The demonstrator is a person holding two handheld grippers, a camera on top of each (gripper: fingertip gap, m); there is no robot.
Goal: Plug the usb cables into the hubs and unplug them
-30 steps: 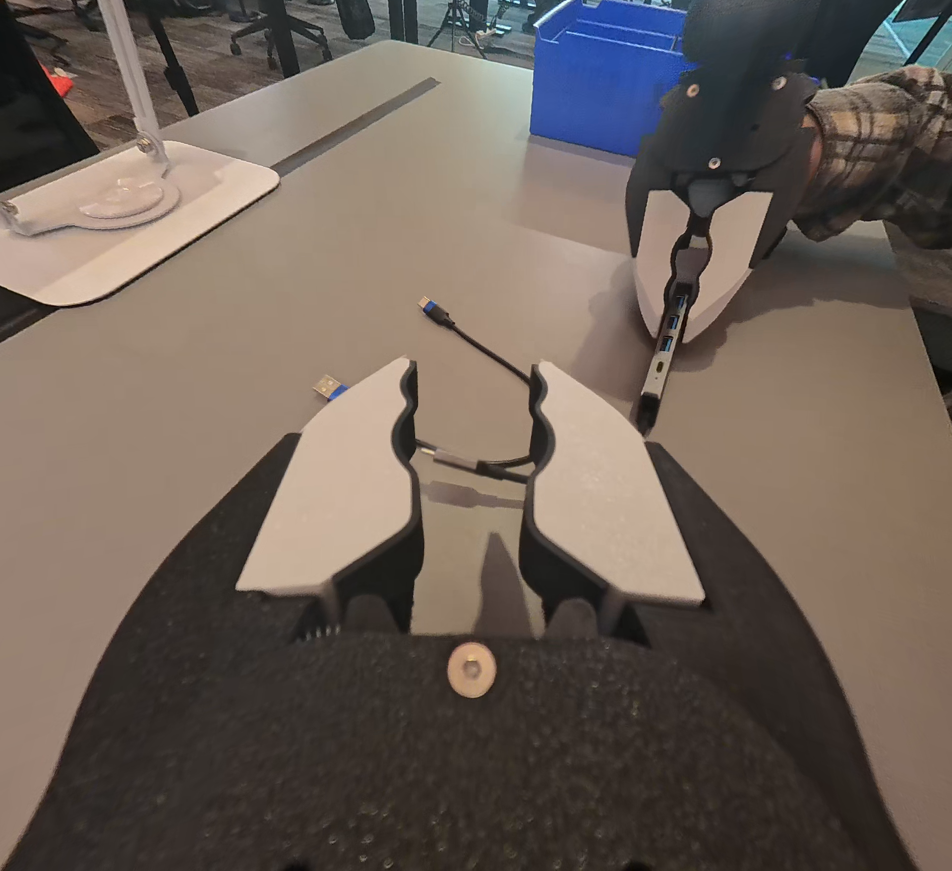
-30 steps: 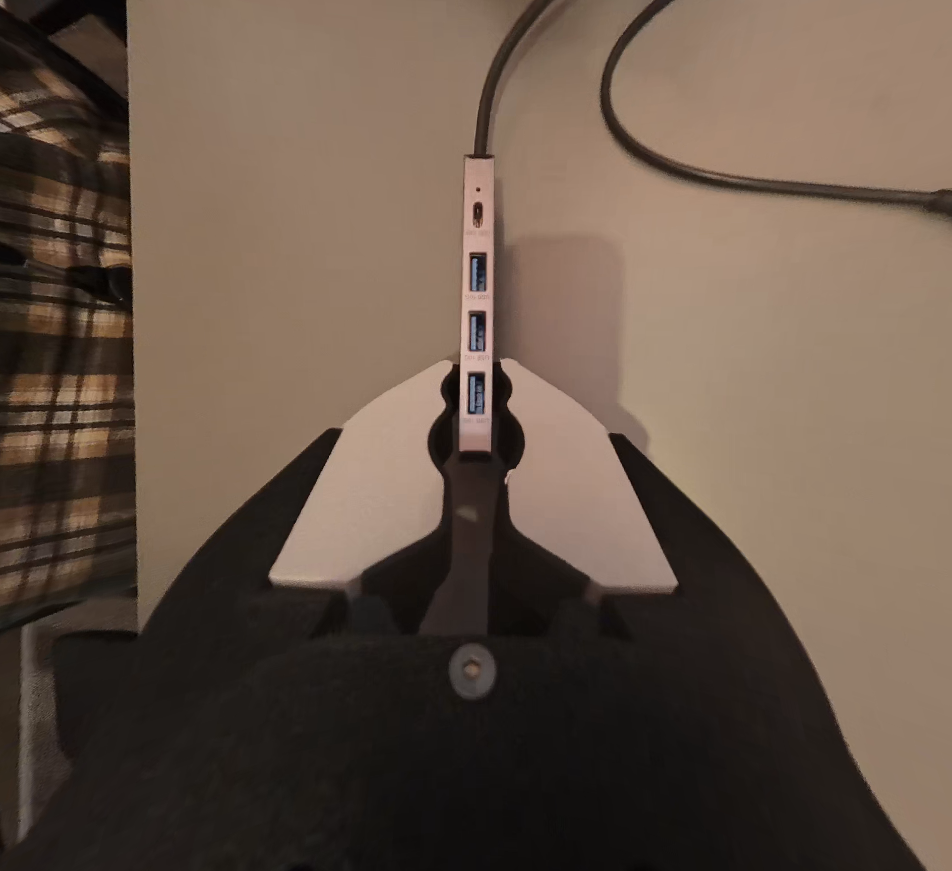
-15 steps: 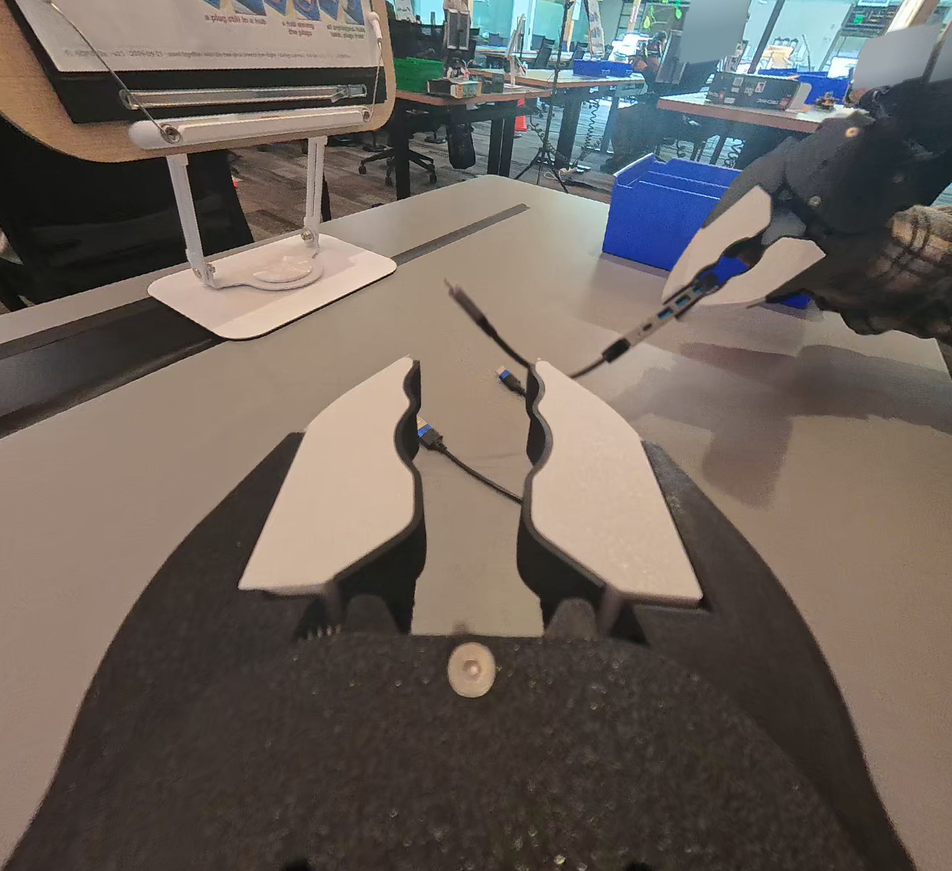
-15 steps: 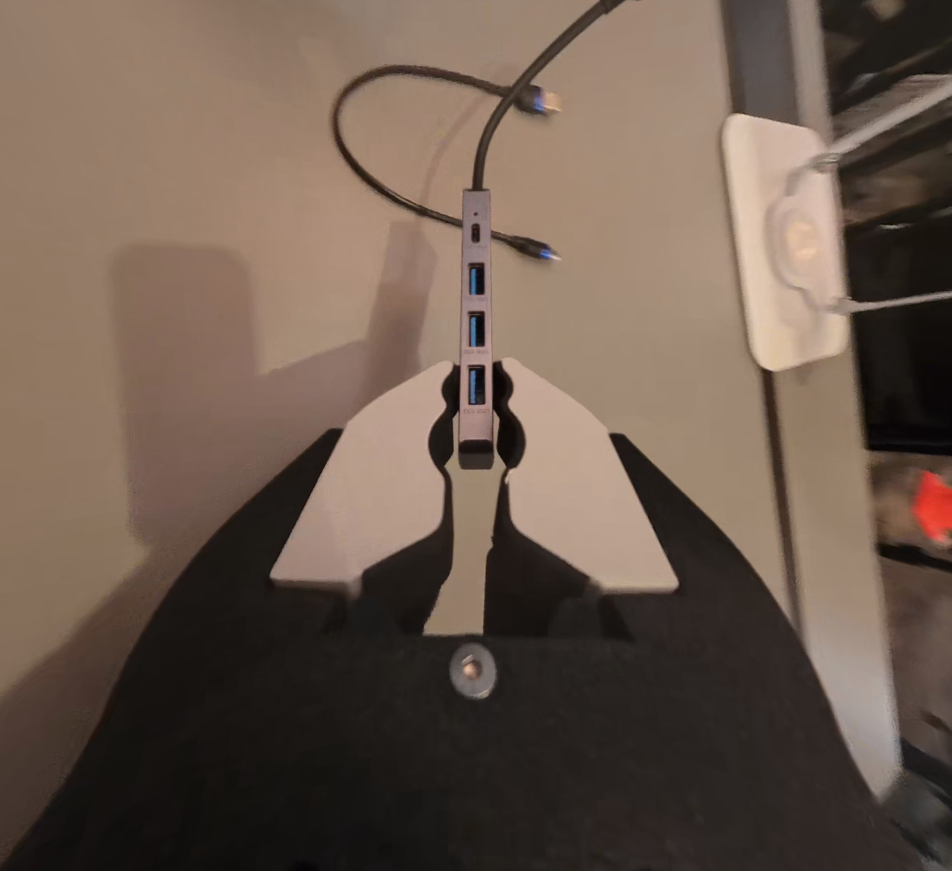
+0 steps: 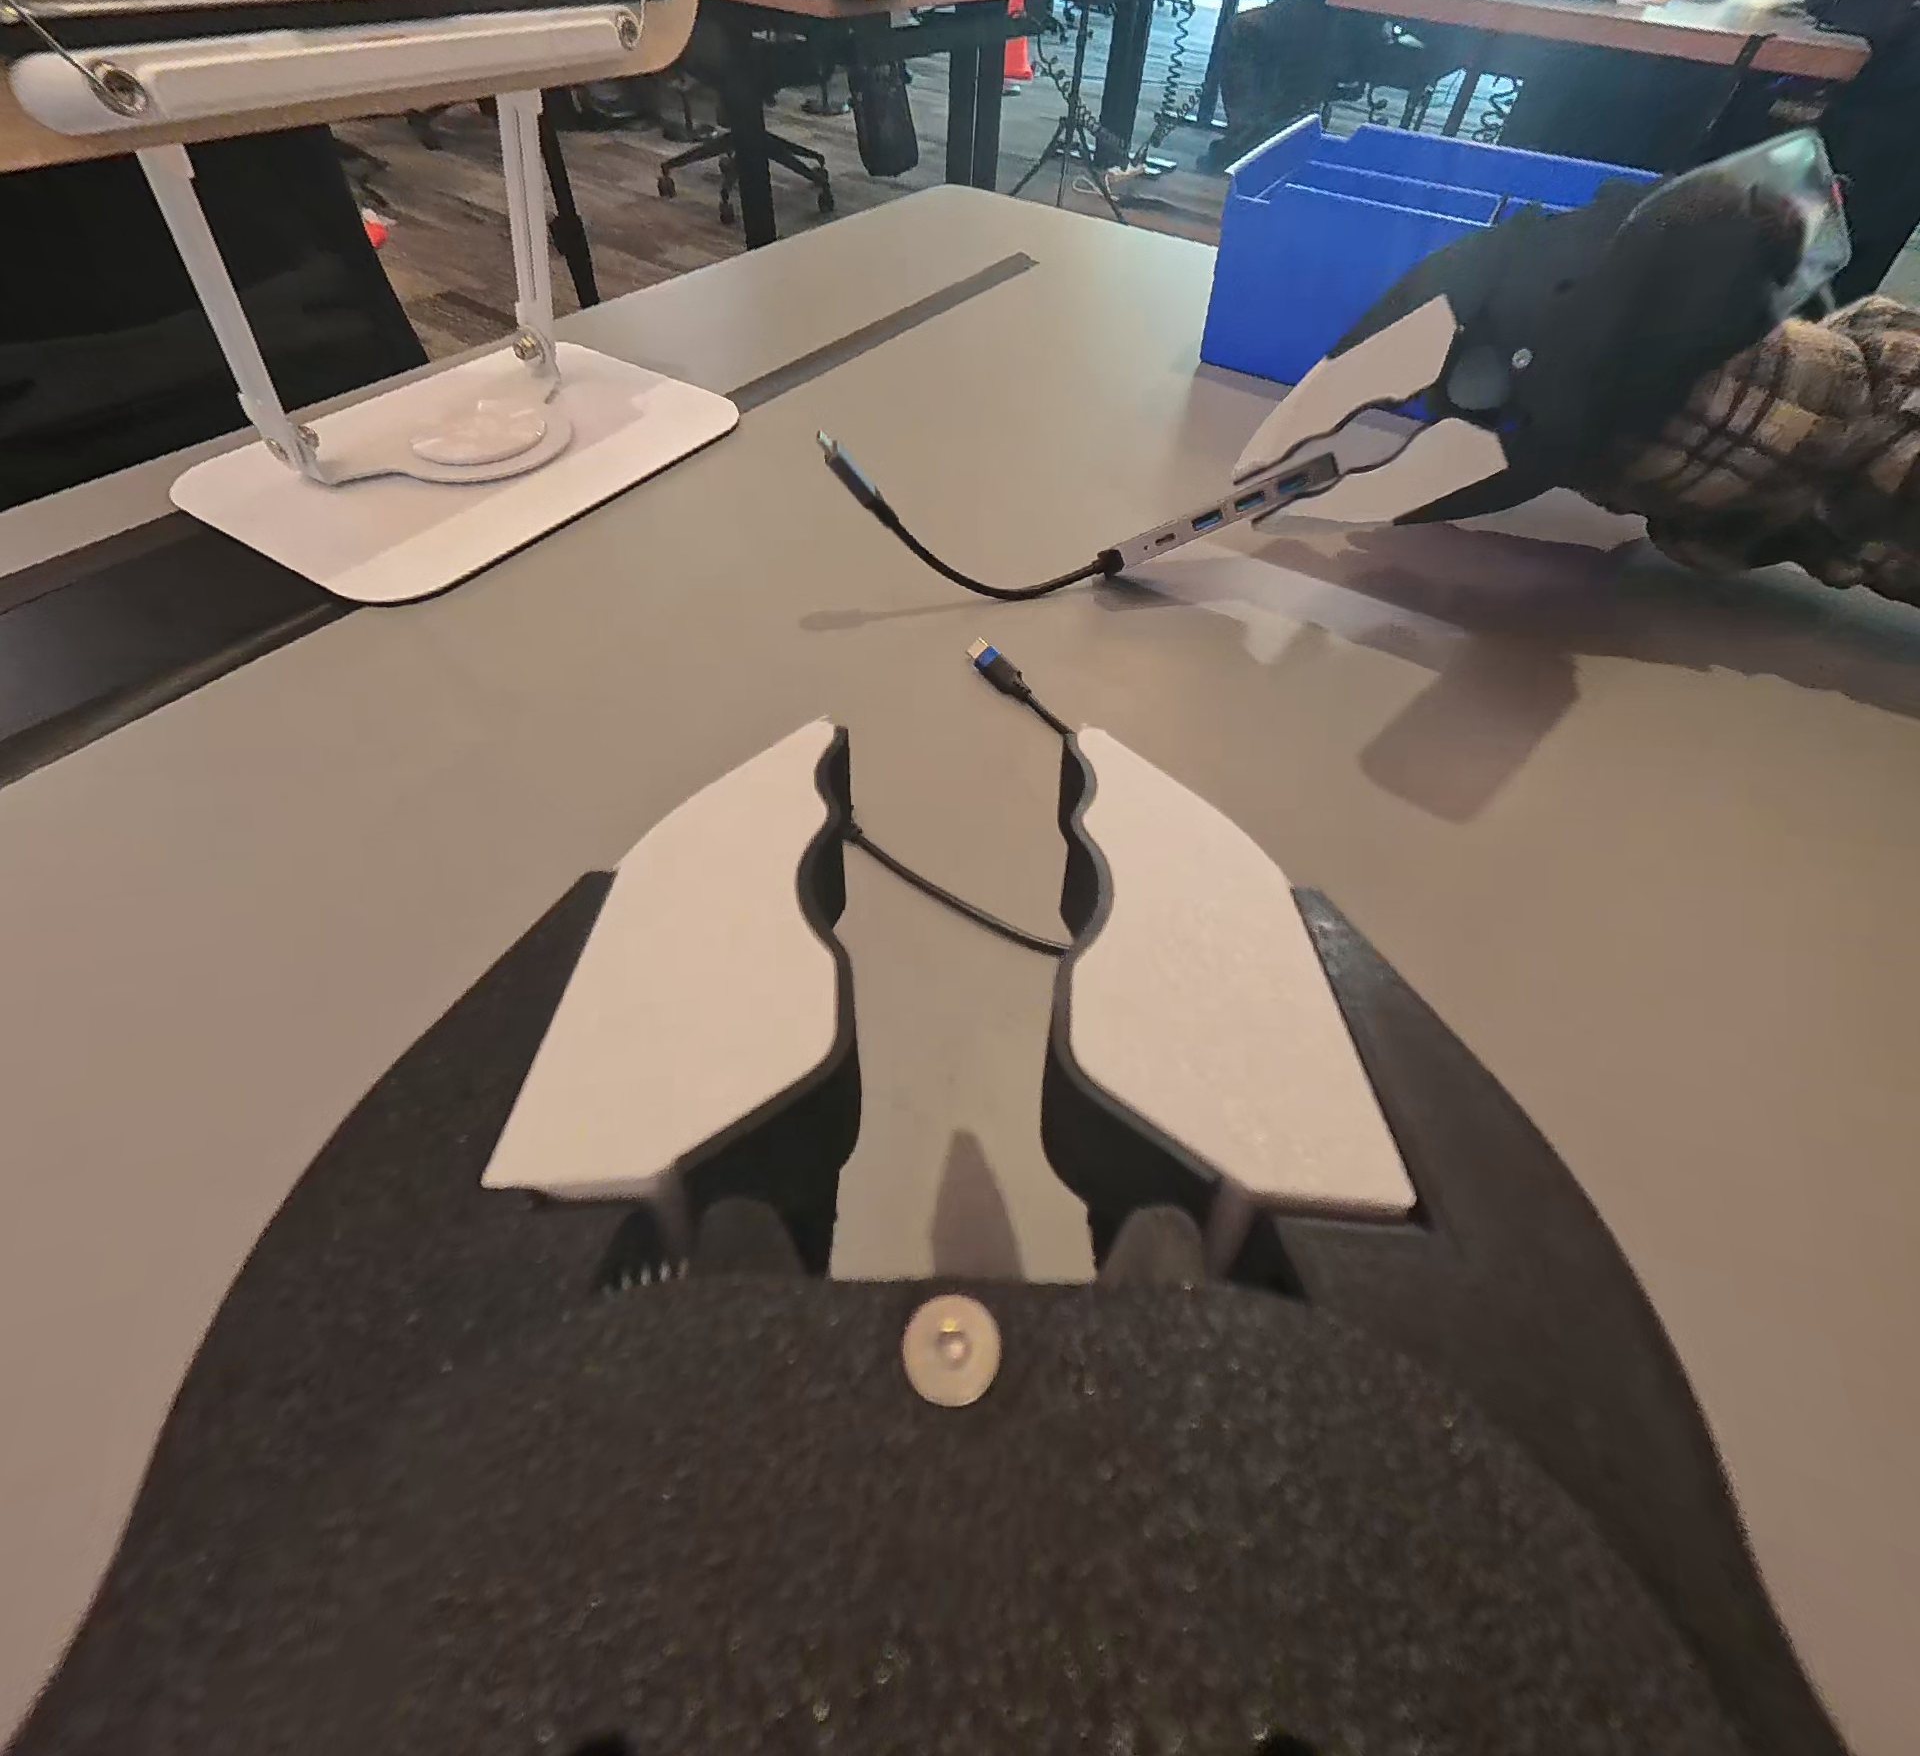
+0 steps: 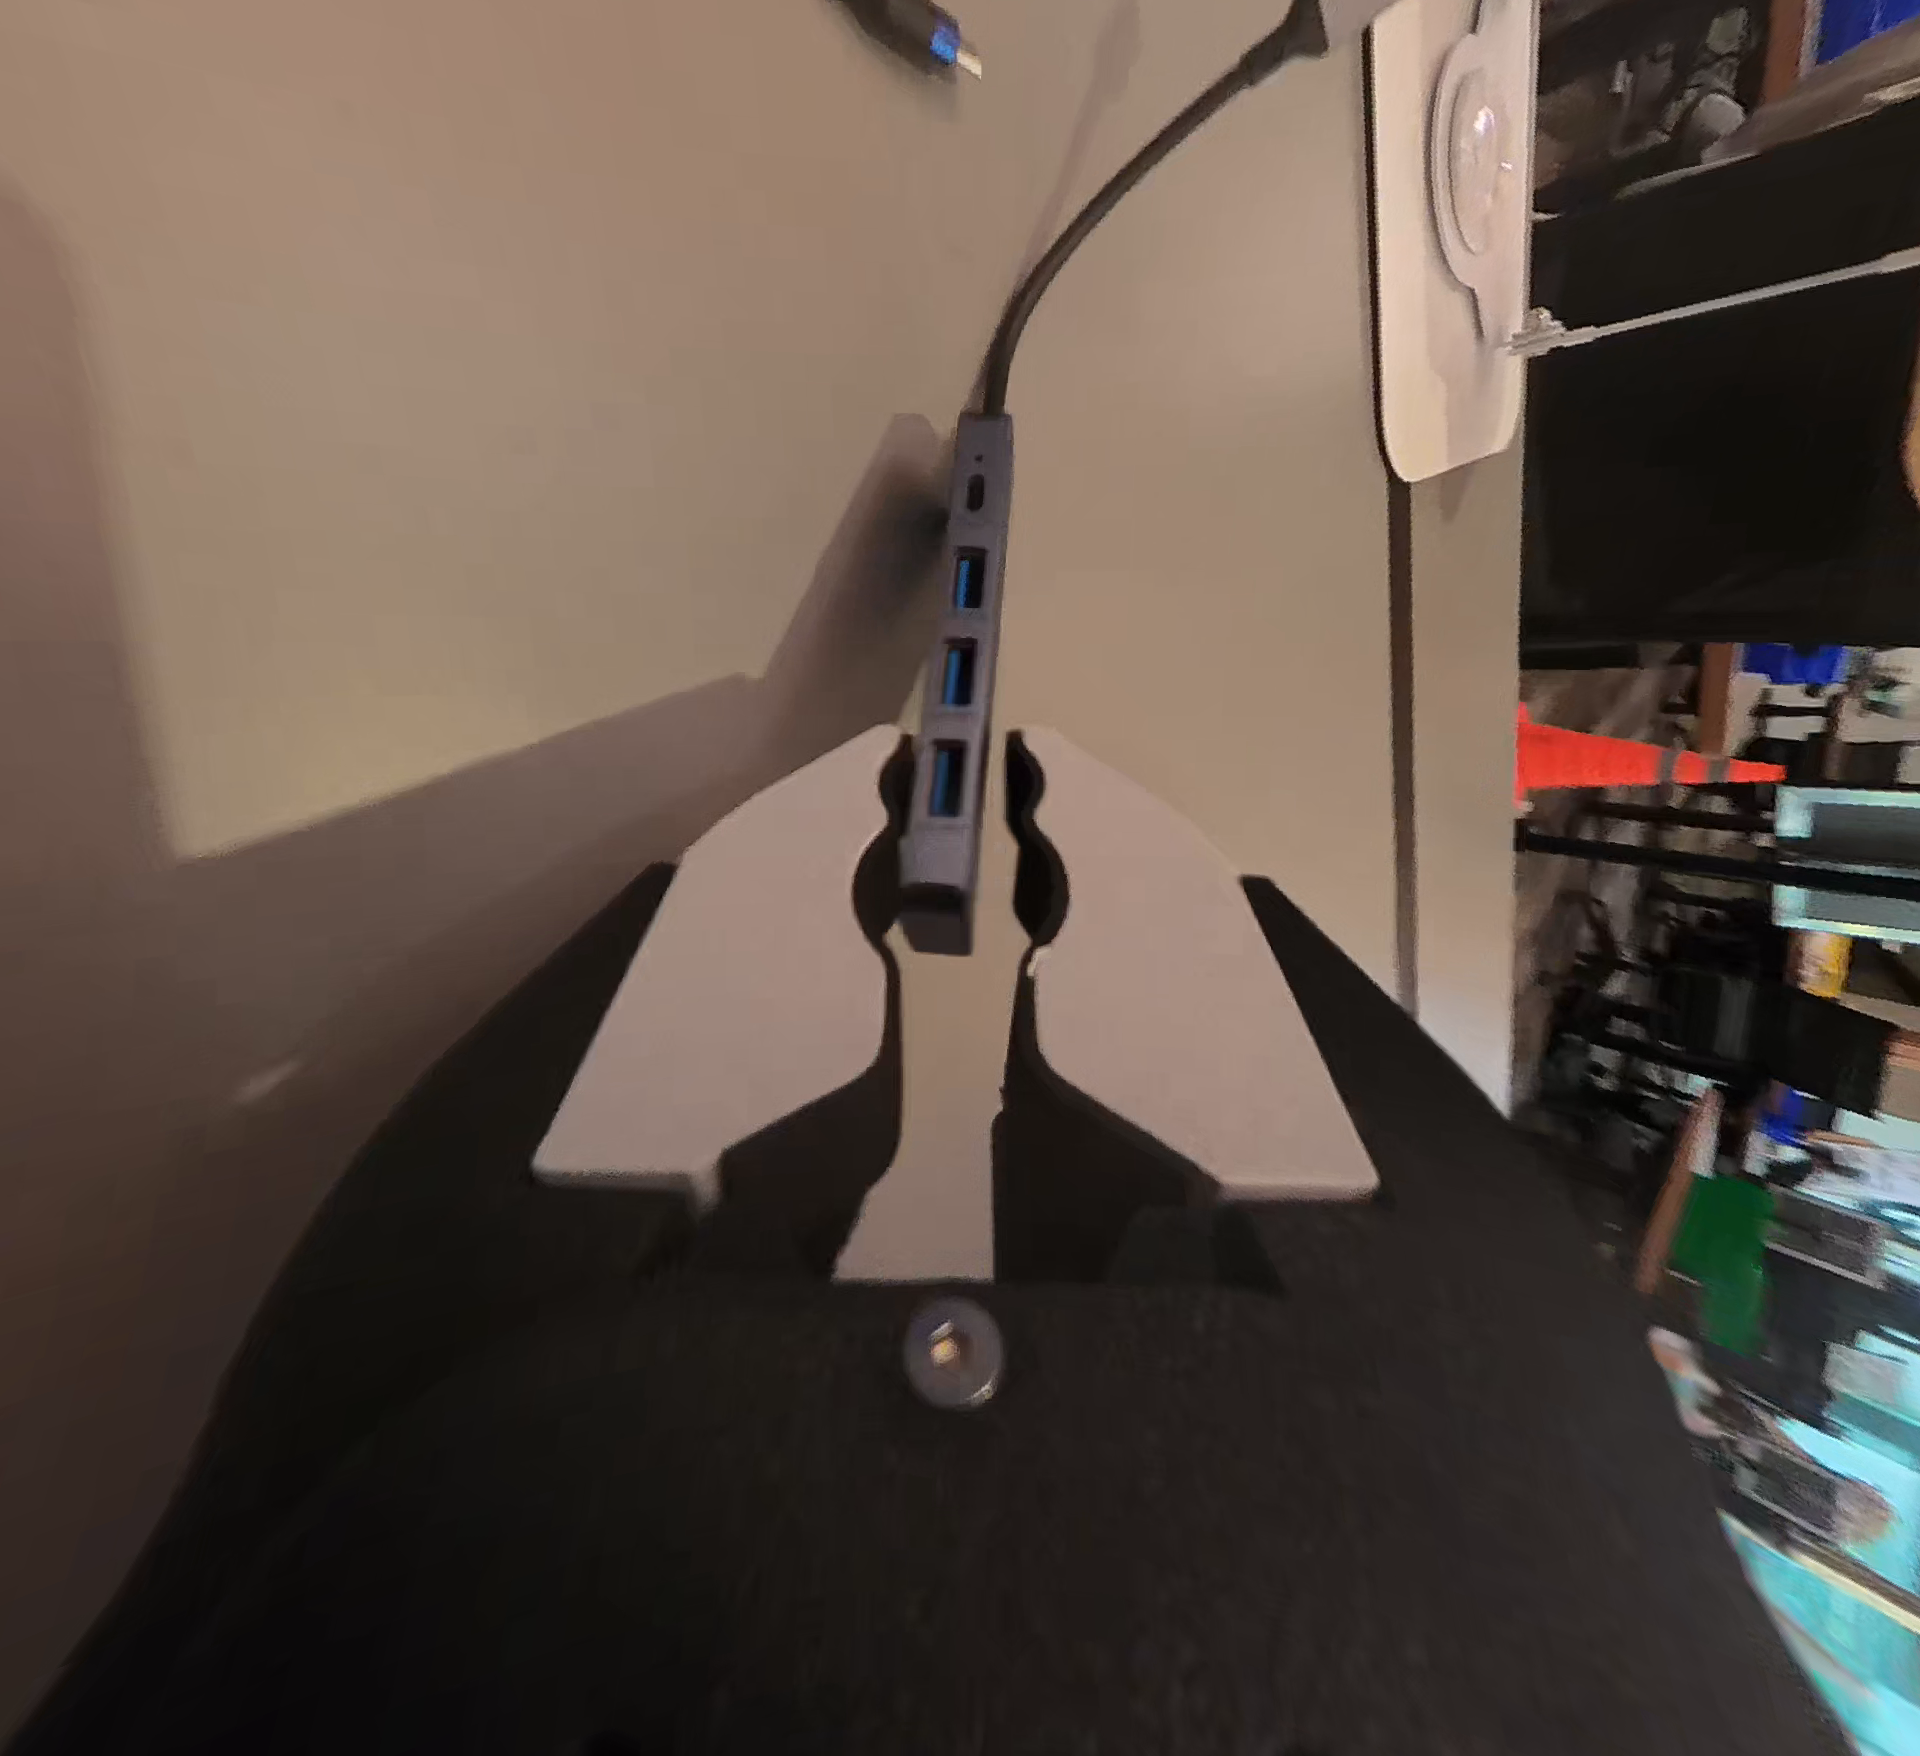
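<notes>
My left gripper (image 5: pixel 954 750) sits low over the grey table (image 5: pixel 416 823), its white fingers spread and holding nothing. The thin black usb cable with blue-banded plugs (image 5: pixel 1023 693) crosses the gap between them, lying loose on the surface. One plug points away just past my fingertips; where the other end lies I cannot tell, as the left finger hides it.

Farther out to the right, my right gripper (image 6: pixel 956 756) pinches the slim grey metal hub with three blue ports (image 6: pixel 951 698) by its tail end, tilted so the far tip seems to touch or nearly touch the table. Its short black lead with a grey plug (image 5: pixel 862 485) arcs up clear of the surface.

Beyond stand a white stand base (image 5: pixel 457 480) and a blue plastic bin (image 5: pixel 1340 252).

I judge the step is picking up the cable. I would close on the plug's rigid shell, not the cord, keep it square to a blue port, and hold the hub steady.
</notes>
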